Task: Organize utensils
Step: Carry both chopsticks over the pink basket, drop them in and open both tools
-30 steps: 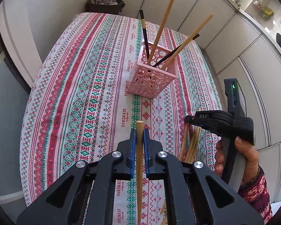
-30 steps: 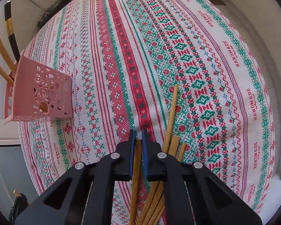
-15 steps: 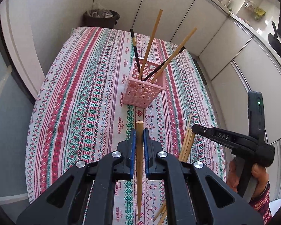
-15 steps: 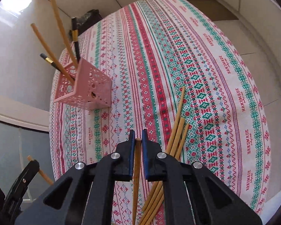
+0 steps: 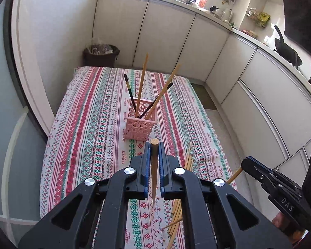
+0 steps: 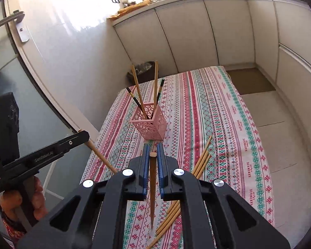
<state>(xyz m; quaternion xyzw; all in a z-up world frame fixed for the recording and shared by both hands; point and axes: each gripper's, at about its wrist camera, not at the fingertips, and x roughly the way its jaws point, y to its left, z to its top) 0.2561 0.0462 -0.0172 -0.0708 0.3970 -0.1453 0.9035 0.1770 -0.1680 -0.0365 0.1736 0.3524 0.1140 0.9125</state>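
Both grippers mid-carry: left gripper [image 5: 154, 145] pinching wooden chopstick [image 5: 154, 172], right gripper [image 6: 153, 145] likewise [image 6: 152, 186]. Pink holder [image 5: 140, 127] at 12 o'clock. Next: tip down, drop in. Loose chopsticks [image 6: 201, 161] at 4 o'clock on tablecloth [image 6: 228, 124].

The tablecloth [image 5: 89, 124] is woven cloth, matt, with a stitched-looking pattern in red, green and white. At the table's twelve o'clock stands the basket [image 5: 140, 127], pink plastic with a pierced lattice wall and a slight sheen. The chopsticks [image 5: 142, 83] in it are pale bare wood, matt; two darker ones look lacquered black. The loose sticks [image 6: 201, 161] lying at three o'clock are the same smooth light wood. The left gripper [image 5: 154, 151] is matt black plastic with blue pads and shiny round metal screw heads; the right gripper [image 6: 153, 151] is alike. Each clamps a wooden chopstick [image 5: 154, 172]. The cabinets [image 5: 165, 33] are glossy, smooth white panels.
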